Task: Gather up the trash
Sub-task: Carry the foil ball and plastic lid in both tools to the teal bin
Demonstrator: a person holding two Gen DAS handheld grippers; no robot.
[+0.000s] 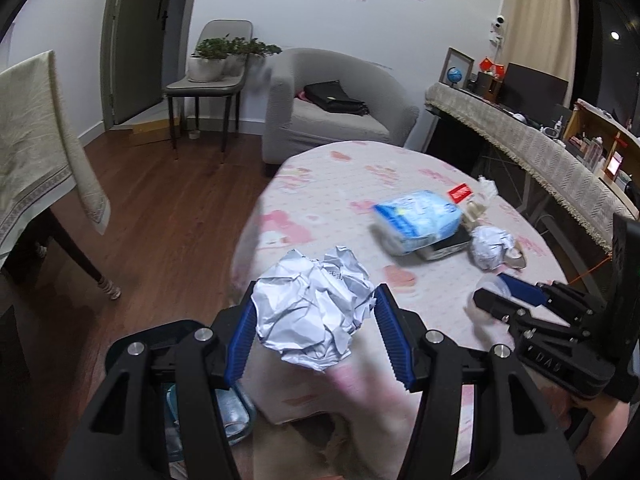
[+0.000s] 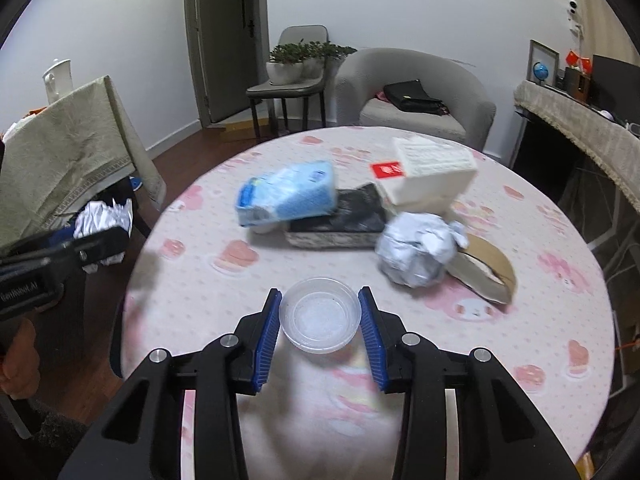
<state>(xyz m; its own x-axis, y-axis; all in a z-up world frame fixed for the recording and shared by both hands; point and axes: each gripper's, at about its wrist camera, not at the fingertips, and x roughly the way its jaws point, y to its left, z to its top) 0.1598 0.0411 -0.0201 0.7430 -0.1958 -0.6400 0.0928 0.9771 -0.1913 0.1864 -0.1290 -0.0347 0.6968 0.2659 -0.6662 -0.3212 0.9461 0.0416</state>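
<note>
My left gripper (image 1: 314,300) is shut on a large crumpled paper ball (image 1: 312,312) and holds it over the table's near left edge; it also shows at the left of the right wrist view (image 2: 102,224). My right gripper (image 2: 319,298) is shut on a clear plastic cup (image 2: 319,314), held above the table; it also shows in the left wrist view (image 1: 496,292). A second crumpled paper ball (image 2: 416,250) lies on the round table (image 2: 560,320) next to a brown tape roll (image 2: 486,266). It also shows in the left wrist view (image 1: 490,246).
On the table: a blue tissue pack (image 2: 288,194) atop a dark flat box (image 2: 340,222), a white box (image 2: 432,176), a red card (image 2: 386,170). A water jug (image 1: 228,416) stands on the floor below. A cloth-covered table (image 1: 36,140) is at left, an armchair (image 1: 332,100) behind.
</note>
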